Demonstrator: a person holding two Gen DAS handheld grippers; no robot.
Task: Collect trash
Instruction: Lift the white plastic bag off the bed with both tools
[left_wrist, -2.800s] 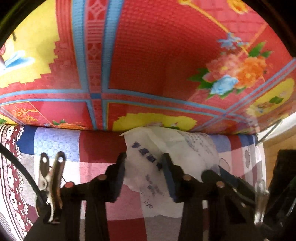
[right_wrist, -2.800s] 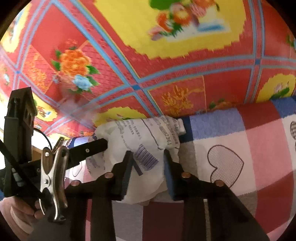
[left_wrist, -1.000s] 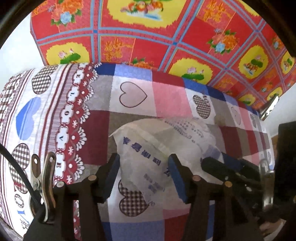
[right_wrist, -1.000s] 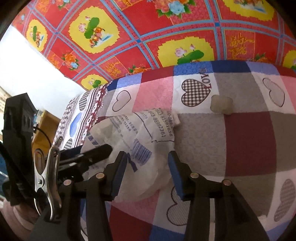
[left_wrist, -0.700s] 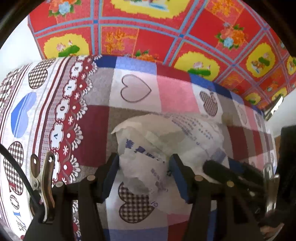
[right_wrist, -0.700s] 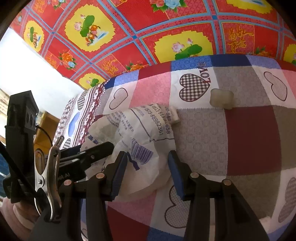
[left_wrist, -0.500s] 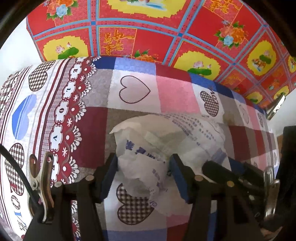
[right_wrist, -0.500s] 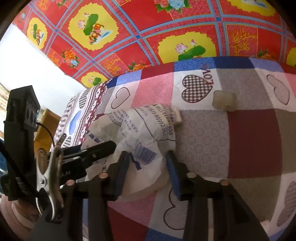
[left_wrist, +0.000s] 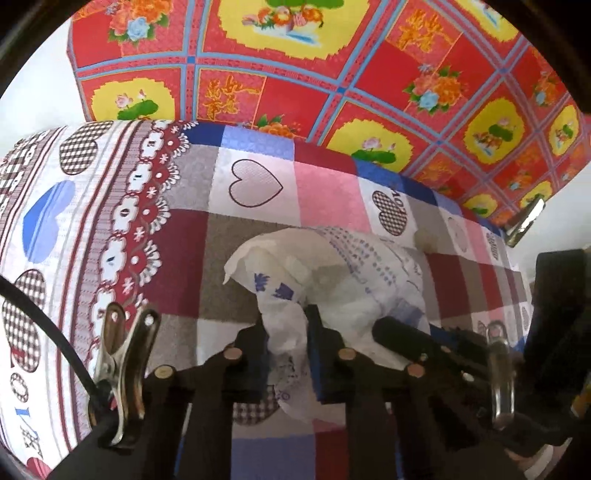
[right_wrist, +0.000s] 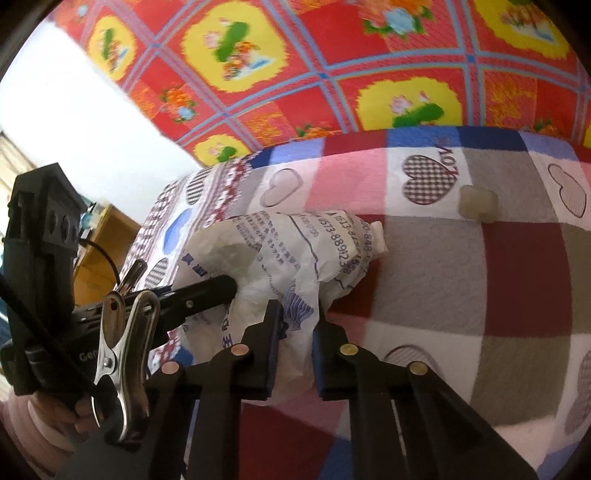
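While both grippers' fingers close on the white bag (left_wrist: 343, 288), it lies on a checked heart-print bedspread (right_wrist: 517, 280).

A home bedroom: a heart-patterned patchwork bedsheet (left_wrist: 332, 192) covers the bed, and a red floral quilted cloth (left_wrist: 332, 74) lies behind.

Left tongs (left_wrist: 286, 332) and right tongs (right_wrist: 297, 325) closing, angled downward.

Open bedspread (right_wrist: 436, 280) around small lump (right_wrist: 477, 208)
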